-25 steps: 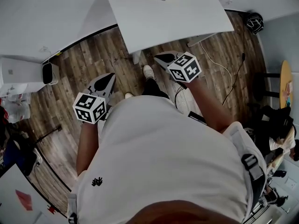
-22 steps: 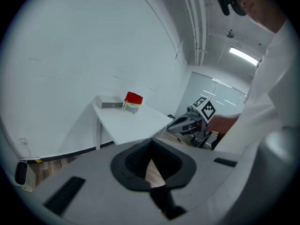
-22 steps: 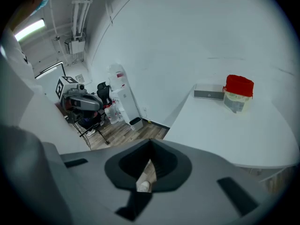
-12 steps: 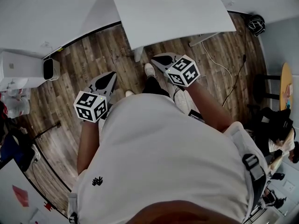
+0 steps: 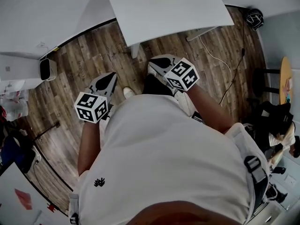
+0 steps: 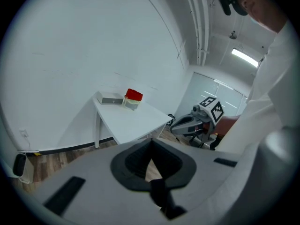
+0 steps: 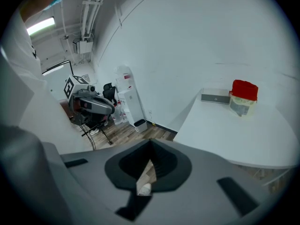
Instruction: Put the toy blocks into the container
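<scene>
No toy blocks show in any view. The container [image 7: 243,97], clear with a red lid, stands at the far side of the white table [image 7: 234,135], beside a flat grey box [image 7: 215,97]. In the left gripper view the container [image 6: 133,99] sits on the table [image 6: 136,121] ahead. It barely shows at the top edge of the head view. Both grippers hang over the wooden floor, short of the table's near edge. My left gripper [image 5: 107,78] is shut and empty. So is my right gripper [image 5: 159,60], which is closer to the table [image 5: 164,13].
A white standing appliance [image 7: 127,97] and a small bin [image 5: 47,69] are by the left wall. A cable [image 5: 220,69] trails on the floor at right. A black helmet-like object [image 5: 254,18] and a round wooden table [image 5: 286,86] lie further right.
My right gripper has drifted a little to the left in the head view. The container has slid almost out of that view's top edge. The left gripper has stayed put.
</scene>
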### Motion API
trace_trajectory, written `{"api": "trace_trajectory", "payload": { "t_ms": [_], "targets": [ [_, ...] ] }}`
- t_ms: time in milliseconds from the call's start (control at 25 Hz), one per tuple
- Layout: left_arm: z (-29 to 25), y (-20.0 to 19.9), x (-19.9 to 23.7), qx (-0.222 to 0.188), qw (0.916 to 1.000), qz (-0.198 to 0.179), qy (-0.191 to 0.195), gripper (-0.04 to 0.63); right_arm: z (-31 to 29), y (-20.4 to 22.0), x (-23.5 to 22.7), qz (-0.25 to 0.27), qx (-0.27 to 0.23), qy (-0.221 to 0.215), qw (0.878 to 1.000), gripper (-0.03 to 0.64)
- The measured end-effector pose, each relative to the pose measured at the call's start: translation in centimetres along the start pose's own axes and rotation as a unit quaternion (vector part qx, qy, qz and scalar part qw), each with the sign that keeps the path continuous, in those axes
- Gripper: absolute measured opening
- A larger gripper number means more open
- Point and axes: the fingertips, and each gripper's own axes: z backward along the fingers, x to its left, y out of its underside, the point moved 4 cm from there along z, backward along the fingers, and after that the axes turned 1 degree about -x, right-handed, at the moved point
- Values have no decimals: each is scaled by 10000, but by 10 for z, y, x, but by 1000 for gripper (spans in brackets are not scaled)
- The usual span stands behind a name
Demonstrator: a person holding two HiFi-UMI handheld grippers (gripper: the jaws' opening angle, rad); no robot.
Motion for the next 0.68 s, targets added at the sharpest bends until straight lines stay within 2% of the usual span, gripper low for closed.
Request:
{"api": "trace_trajectory", "payload": {
  "t_ms": [400,680],
  "targets": [
    [-36,-5,-23,220,9997,-100,-38,6,27,18,-25,-3,-155,-20,9999,6],
    [-106,-14,-65,377,9991,-100,187,6,79,45,-75,-45,-94,87,9999,6]
  ]
}}
